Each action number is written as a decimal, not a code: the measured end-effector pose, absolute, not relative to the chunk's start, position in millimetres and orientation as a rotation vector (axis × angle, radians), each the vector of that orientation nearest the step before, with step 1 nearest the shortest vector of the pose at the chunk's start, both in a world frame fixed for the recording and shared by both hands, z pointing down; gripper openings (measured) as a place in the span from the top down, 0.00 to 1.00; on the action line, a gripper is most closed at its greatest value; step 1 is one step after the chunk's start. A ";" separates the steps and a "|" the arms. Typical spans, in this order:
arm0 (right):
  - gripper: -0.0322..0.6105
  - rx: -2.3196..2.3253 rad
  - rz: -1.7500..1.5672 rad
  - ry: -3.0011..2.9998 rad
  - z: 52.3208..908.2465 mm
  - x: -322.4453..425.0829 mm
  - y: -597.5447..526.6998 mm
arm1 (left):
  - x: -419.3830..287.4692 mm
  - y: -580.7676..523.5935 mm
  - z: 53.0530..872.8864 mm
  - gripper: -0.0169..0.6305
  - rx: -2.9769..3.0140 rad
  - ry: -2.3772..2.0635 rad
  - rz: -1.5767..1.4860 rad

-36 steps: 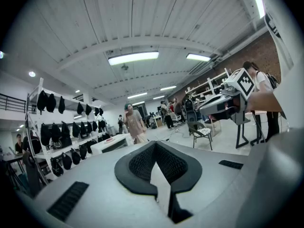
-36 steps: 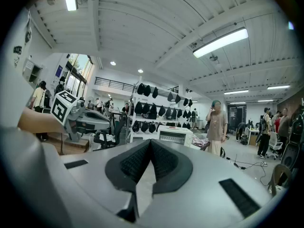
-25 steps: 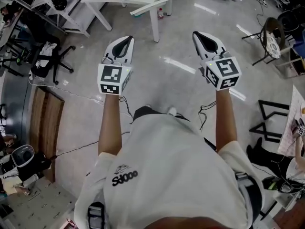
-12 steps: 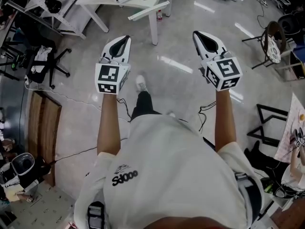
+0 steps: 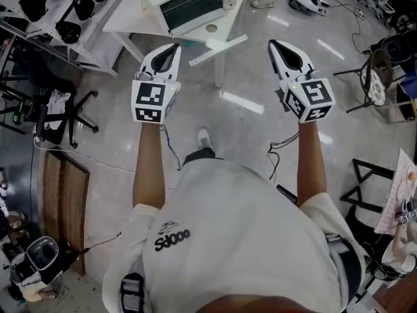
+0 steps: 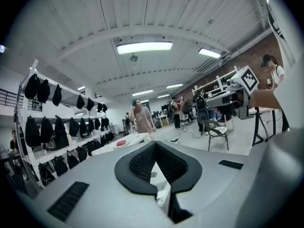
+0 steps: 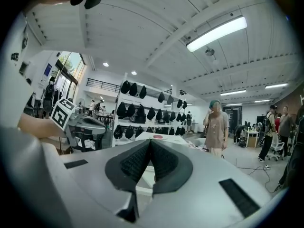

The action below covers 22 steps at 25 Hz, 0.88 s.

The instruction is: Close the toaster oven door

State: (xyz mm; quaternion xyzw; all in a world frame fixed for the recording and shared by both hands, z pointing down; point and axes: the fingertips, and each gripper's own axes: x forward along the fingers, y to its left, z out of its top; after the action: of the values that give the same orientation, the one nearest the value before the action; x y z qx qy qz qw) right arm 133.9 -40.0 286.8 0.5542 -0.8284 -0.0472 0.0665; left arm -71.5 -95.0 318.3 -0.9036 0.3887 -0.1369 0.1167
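The toaster oven (image 5: 195, 4) sits on a white worktop (image 5: 129, 15) ahead of the person, its dark glass front turned toward them and its knobs on the right side. From the head view I cannot tell whether the door stands open or shut.

The person holds both arms out over the grey floor (image 5: 241, 129), a tool in each hand. The left hand-held gripper (image 5: 173, 47) (image 6: 155, 145) has its jaws together at the tips, with nothing between them. The right hand-held gripper (image 5: 274, 44) (image 7: 150, 142) is likewise closed and empty. Neither one touches the oven or the worktop; the left one points toward the worktop's near edge, while the right one is off to the side, over bare floor.

A rack of dark caps (image 5: 62, 2) stands left of the worktop, and another person (image 6: 141, 118) stands beyond it.
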 end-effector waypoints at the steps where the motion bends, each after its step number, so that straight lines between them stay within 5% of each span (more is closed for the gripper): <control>1: 0.94 1.682 -0.135 -2.484 287.8 131.4 -57.0 | -75.5 -113.5 321.4 0.95 -2.657 1.140 -0.409; 17: 0.94 1.585 0.213 -2.435 373.8 103.2 -213.3 | -75.4 -275.9 436.1 0.95 -2.907 1.051 -0.610; 22: 0.94 1.513 0.270 -2.454 411.1 120.7 -245.4 | -60.4 -288.5 496.9 0.80 -3.001 1.113 -0.703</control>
State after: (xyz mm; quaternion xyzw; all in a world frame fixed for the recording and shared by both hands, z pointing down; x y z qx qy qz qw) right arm 120.7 -245.4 411.1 0.5187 -0.8411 0.0926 0.1225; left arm -60.4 -288.5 496.9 -0.9136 0.3390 -0.2140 -0.0675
